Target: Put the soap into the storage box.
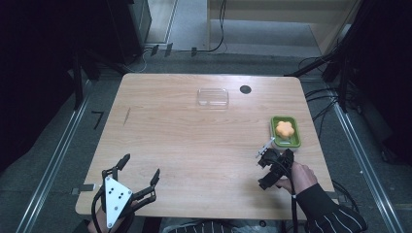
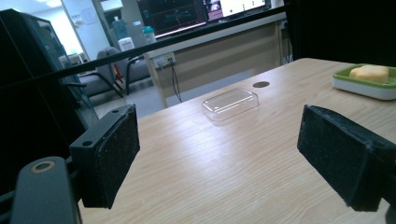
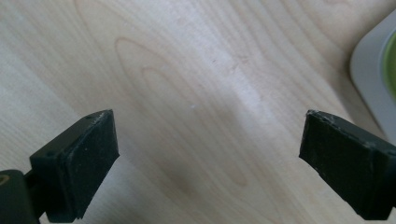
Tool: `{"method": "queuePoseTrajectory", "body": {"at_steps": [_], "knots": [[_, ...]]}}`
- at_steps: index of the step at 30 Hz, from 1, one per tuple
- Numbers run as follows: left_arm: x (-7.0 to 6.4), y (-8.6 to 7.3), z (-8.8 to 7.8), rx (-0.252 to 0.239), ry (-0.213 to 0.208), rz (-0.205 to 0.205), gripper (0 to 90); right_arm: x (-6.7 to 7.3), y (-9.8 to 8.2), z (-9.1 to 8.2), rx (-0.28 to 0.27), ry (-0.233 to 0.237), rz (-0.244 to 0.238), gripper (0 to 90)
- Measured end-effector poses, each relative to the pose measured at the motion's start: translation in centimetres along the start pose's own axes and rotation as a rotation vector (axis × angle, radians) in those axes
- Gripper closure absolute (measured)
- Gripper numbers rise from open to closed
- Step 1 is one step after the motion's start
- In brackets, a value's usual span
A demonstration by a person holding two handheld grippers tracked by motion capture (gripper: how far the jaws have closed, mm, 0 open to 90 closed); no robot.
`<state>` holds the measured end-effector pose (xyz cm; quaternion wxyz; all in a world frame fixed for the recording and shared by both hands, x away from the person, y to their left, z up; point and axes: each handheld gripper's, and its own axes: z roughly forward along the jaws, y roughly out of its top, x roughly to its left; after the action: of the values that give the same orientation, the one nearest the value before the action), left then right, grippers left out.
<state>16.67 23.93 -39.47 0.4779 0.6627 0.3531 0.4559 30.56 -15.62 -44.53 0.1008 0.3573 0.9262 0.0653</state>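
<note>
An orange flower-shaped soap (image 1: 284, 128) (image 2: 370, 73) lies in a green dish (image 1: 293, 141) (image 2: 359, 86) near the table's right edge. My right gripper (image 1: 270, 158) (image 3: 210, 163) hangs just in front of that dish and points down at bare wood, open, with nothing between its pads. The dish's pale rim (image 3: 371, 79) reaches into the right side of the right gripper view. My left gripper (image 1: 142, 165) (image 2: 215, 154) rests at the near left corner, open and empty. It faces a clear plastic box (image 1: 213, 97) (image 2: 230, 103) lying near the far edge.
The wooden table (image 1: 194, 145) has a round black hole (image 1: 245, 89) (image 2: 260, 84) beside the clear box. Cables and dark stands surround the table on the floor. A person's right hand and striped sleeve (image 1: 325, 211) come in at the bottom right.
</note>
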Motion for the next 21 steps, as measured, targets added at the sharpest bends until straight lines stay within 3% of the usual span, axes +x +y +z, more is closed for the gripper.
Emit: {"method": "queuePoseTrajectory", "body": {"at_steps": [21], "knots": [[-0.1, 0.0, 0.0, -0.001, 0.000, 0.000, 13.0, 2.0, -4.4, 0.7, 0.043, 0.036, 0.006, 4.9]]}}
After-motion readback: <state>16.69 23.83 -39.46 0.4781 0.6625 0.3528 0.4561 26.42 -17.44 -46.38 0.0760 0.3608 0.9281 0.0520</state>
